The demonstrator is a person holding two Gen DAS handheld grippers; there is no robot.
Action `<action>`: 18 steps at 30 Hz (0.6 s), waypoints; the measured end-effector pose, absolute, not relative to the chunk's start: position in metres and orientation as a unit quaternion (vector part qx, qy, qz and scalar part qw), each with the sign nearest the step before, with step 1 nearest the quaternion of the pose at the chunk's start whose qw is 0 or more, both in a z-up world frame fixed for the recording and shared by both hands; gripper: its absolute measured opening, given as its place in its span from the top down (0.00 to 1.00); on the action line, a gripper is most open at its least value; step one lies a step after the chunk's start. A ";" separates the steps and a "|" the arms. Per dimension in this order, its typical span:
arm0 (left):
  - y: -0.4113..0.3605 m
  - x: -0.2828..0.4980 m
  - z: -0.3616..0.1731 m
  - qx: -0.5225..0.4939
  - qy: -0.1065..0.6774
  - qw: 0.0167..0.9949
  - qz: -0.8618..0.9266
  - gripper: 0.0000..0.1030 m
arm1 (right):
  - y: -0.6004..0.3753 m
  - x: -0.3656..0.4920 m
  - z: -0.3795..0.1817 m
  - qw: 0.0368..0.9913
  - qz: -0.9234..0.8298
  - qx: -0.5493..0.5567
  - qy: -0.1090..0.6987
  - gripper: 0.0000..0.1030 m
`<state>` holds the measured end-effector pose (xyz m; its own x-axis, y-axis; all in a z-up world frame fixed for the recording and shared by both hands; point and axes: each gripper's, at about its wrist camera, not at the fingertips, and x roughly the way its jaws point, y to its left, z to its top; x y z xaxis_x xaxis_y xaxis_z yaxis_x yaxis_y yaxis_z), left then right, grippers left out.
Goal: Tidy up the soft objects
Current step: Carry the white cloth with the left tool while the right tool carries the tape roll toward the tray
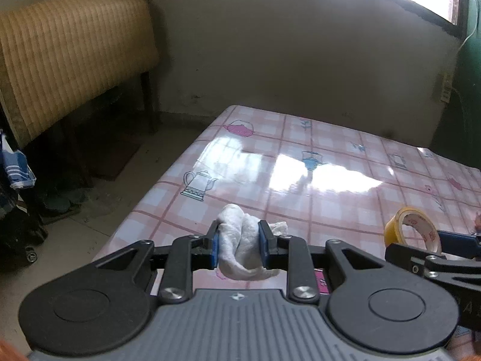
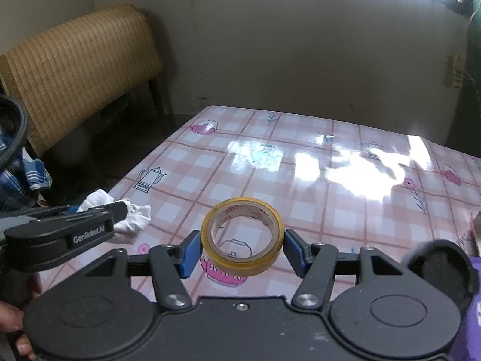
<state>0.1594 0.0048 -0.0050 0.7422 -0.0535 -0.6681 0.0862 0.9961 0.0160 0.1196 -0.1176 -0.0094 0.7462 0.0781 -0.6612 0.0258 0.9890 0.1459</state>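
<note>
Crumpled white cloth (image 1: 240,240) pinched by left gripper (image 1: 239,242); yellow tape roll (image 2: 242,236) clamped between right gripper (image 2: 242,251) pads (above pink checked tablecloth (image 2: 330,204)).

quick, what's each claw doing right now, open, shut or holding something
left claw: shut on the white cloth.
right claw: shut on the yellow tape roll, pads against its sides.

My two hand-held grippers, seen from their own cameras

I see the left gripper (image 1: 239,245) with a ribbed grey body, the right gripper (image 2: 242,254) with a smooth black one. Both carry black link arms, round black discs, silver screws and blue finger pads (image 2: 190,254). White "GenRobot.AI" lettering marks the left one's side.
</note>
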 end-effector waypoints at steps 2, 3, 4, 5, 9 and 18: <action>0.000 0.153 -0.001 0.026 0.356 0.933 -0.039 0.74 | -0.120 0.109 -0.004 0.933 0.015 0.068 0.352 0.31; -0.001 0.150 0.001 0.025 0.355 0.934 -0.040 0.74 | -0.122 0.105 -0.002 0.934 0.015 0.068 0.352 0.31; -0.003 0.147 0.002 0.024 0.355 0.934 -0.041 0.74 | -0.124 0.101 0.000 0.934 0.014 0.067 0.351 0.31; -0.005 0.145 0.004 0.025 0.354 0.934 -0.042 0.74 | -0.126 0.096 0.002 0.935 0.014 0.066 0.349 0.31; -0.013 0.137 0.009 0.029 0.351 0.935 -0.044 0.74 | -0.129 0.088 0.004 0.935 0.011 0.061 0.348 0.31; -0.022 0.124 0.017 0.028 0.348 0.936 -0.048 0.74 | -0.136 0.075 0.012 0.938 0.008 0.063 0.342 0.31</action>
<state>0.1236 -0.0221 0.0169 0.7535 -0.0711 -0.6535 0.1100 0.9938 0.0187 0.0748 -0.1361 0.0122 0.7662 0.0574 -0.6400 0.0285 0.9920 0.1231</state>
